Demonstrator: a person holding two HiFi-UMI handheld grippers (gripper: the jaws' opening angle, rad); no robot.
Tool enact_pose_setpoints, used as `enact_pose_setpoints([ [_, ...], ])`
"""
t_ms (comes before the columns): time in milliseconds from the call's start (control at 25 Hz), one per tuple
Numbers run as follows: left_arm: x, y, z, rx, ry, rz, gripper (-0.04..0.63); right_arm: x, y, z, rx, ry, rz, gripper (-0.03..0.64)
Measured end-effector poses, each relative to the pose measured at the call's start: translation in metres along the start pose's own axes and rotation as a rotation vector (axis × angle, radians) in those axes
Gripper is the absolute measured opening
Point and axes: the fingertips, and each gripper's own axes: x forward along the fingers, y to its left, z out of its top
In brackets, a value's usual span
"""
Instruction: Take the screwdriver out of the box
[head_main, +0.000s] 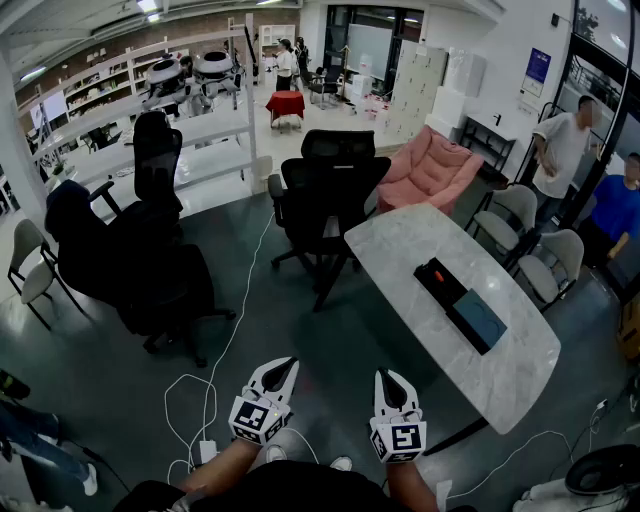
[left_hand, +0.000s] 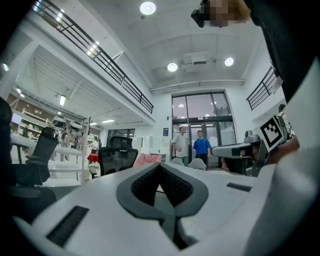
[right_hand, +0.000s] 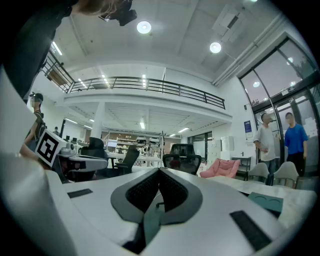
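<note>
On the white marble table (head_main: 420, 250) lies a long black box (head_main: 440, 283), open, with a red-orange screwdriver handle (head_main: 433, 272) showing in it. The box's teal lid (head_main: 480, 318) lies at its near end. Both grippers hang low in the head view, well short of the table and over the floor. My left gripper (head_main: 283, 366) is shut and empty; in its own view the tips (left_hand: 160, 166) meet. My right gripper (head_main: 390, 378) is shut too, nothing between its jaws (right_hand: 160, 171). The teal lid (right_hand: 267, 202) peeks in at the right of the right gripper view.
Black office chairs (head_main: 325, 195) stand at the table's far end, more chairs (head_main: 150, 260) to the left. A pink beanbag (head_main: 430, 165) sits beyond. White cables (head_main: 215, 385) run across the floor. Two people (head_main: 590, 170) stand at the right by grey chairs (head_main: 555, 265).
</note>
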Motion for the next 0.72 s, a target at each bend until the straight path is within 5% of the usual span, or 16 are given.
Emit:
enact_pose_setpoints([
  [720,-0.016,0.011,-0.003,-0.006,0.010,-0.039,0.006,0.013,0.029,0.002,0.081,-0.027,0.005,0.024],
])
